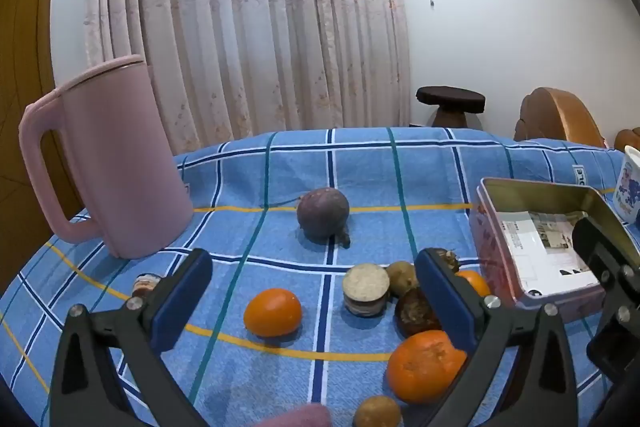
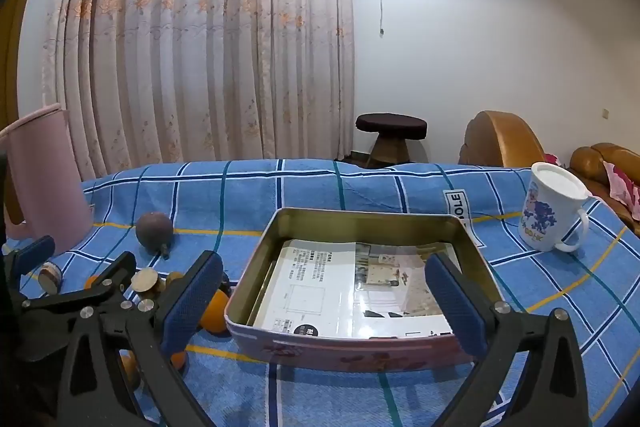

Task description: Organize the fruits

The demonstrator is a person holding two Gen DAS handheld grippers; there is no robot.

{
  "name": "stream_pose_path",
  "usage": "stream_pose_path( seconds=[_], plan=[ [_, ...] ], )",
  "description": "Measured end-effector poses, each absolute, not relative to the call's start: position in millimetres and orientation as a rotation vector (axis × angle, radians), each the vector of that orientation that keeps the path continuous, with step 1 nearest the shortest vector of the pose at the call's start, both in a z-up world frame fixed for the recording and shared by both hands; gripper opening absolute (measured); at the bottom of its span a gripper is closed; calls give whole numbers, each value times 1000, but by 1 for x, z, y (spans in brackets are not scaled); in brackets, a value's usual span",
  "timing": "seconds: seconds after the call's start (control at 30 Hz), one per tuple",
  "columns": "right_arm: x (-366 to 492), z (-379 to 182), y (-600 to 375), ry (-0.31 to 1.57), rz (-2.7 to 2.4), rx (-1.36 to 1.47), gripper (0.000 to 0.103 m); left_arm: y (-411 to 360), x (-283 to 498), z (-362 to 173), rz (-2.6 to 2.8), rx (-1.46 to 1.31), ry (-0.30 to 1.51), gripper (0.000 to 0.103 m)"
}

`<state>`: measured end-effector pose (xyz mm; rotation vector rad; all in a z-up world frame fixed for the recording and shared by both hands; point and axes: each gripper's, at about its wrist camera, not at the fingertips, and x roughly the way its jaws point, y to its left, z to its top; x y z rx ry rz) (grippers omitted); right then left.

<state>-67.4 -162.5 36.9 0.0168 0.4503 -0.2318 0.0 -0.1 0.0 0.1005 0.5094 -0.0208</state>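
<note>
Blue checked cloth covers the bench [image 1: 280,163], with fruit loose beside a paper-lined tin [image 2: 360,223]. Both the left hand-held gripper [image 1: 312,299] and the right hand-held gripper [image 2: 324,295] gape empty. The nearest orange [image 1: 273,311] looks light, firm and apt to roll, so pinch across its middle. The purple fruit [image 1: 323,213] lies stem [image 1: 344,238] towards the camera.
</note>
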Motion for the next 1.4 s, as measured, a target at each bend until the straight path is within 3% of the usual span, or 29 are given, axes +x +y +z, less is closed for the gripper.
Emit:
stream_pose_path(
  seconds=[1.4],
  plan=[
    [-66, 38, -158, 451, -218, 4, 102, 2, 0, -2, -22, 81, 524, 103]
  ],
)
